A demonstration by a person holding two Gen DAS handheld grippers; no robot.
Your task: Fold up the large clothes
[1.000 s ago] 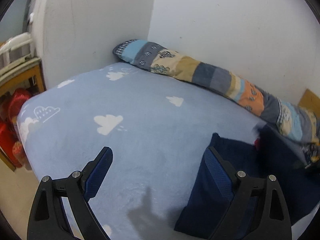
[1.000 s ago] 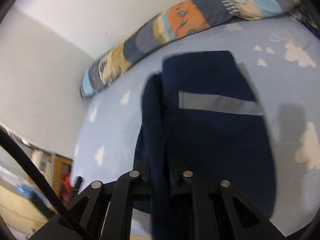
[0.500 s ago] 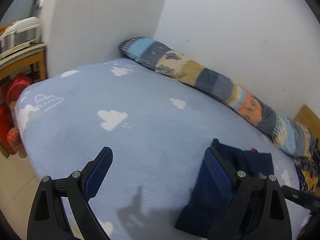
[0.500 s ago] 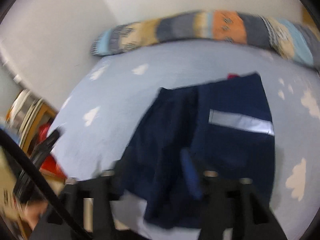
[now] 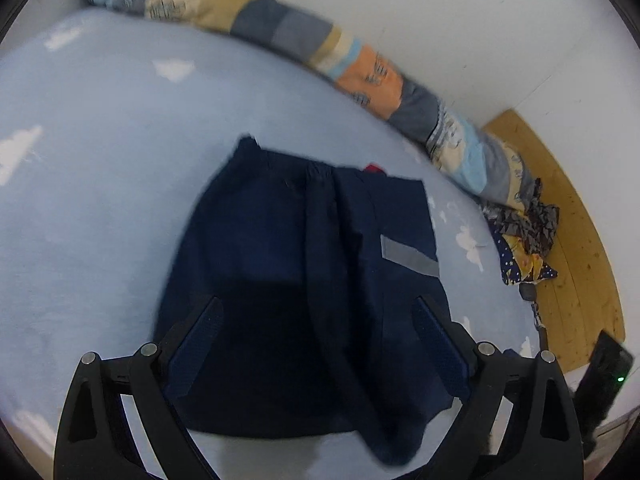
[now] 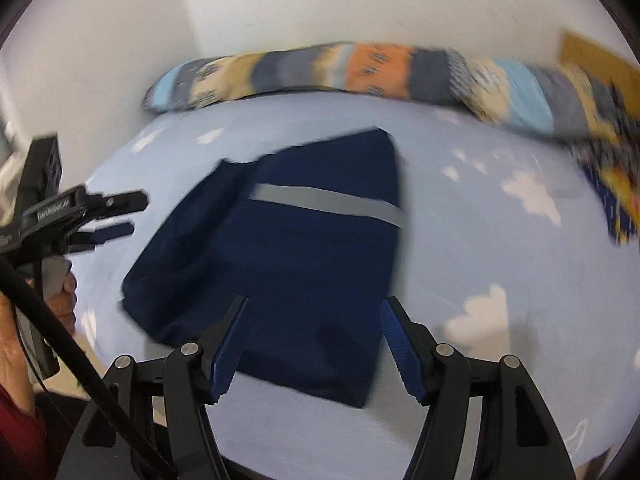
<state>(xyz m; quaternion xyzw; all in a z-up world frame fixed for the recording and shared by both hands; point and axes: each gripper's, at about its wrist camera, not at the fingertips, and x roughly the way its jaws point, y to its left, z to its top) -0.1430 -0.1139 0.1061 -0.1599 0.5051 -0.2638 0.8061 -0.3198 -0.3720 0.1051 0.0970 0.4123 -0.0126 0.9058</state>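
Left tongs (image 5: 316, 336): spread wide, nothing between the pads, hovering above the near half of the navy garment (image 5: 304, 280); judged a pause between folds, the tool angled down to survey the cloth rather than to pinch it.

Centre: the navy garment lies flat on the bed (image 5: 92, 200), on the pale blue cloud-print sheet, clear of the wall; it appears already folded at least once, since a raised ridge of doubled cloth runs lengthwise down its middle in the left view; probably laid here because the mattress gives a broad, soft surface for smoothing.

Long axis: runs from the near bed edge toward the patchwork bolster (image 5: 360, 68) at the wall; the far end is the narrower, with a red tag (image 5: 374, 168) peeking out there; the near end is broader and stops just short of the mattress edge; a grey reflective stripe (image 6: 324, 202) crosses the garment widthwise, nearer its far end.

Right tongs (image 6: 312, 344): jaws have just been opening and now stand apart, released; the garment's near hem lies below them but no pad presses on it; judged a let-go after laying a fold.

Far right: a crumpled patterned cloth (image 5: 524, 240) sits at the bed's end beside a wooden board (image 5: 576, 240), well apart from the garment.

Images are motion-blurred; finer creases cannot be told.
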